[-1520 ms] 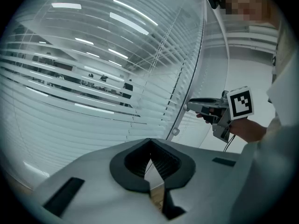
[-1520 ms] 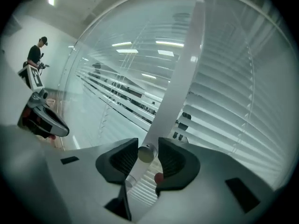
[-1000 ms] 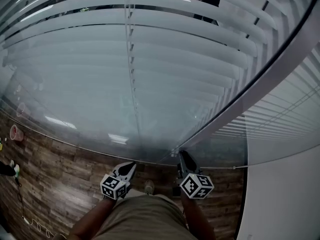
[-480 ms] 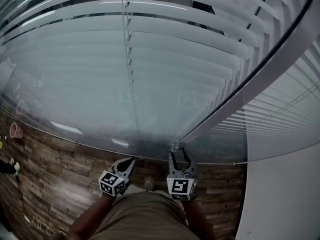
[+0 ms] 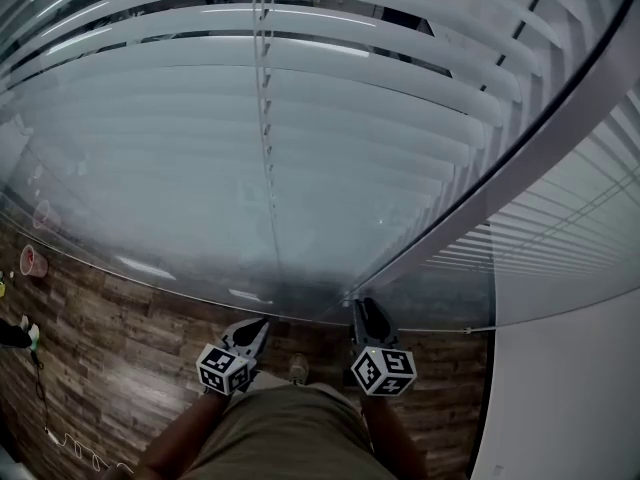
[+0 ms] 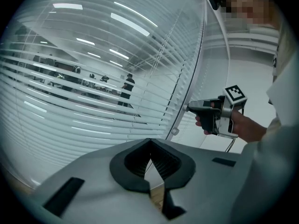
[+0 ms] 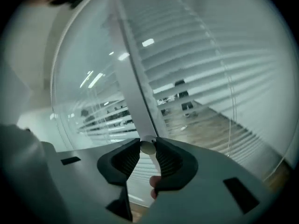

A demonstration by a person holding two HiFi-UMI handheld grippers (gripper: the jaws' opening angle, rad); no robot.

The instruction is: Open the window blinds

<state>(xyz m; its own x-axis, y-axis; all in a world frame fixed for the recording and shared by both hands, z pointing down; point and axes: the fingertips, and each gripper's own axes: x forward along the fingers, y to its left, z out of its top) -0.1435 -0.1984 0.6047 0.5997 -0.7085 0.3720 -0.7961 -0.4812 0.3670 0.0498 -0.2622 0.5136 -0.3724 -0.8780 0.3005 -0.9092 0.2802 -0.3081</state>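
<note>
The knob-turning step is judged to be in hand. The blinds [image 5: 300, 118] are sealed behind the glass [image 5: 150, 198], so they can be worked only through the small white knob [image 7: 147, 147] on the frame [image 5: 480, 183] low beside them. The knob is gripped at the tips of the right gripper [image 7: 148, 143], whose jaws have just been closing and are set about half open, with the knob between them and both pads pressed on it. The left gripper [image 6: 149, 143] is held level just beside, its jaws brought together on nothing, and no part is played by it. The slats are seen partly tilted, with the office beyond shown in strips between them. For the next move, a roll of the right wrist about the knob's axis is called for, the grip being kept firm so that the pads are not slipped round the smooth knob. A release and regrasp will likely be needed between turns.
</note>
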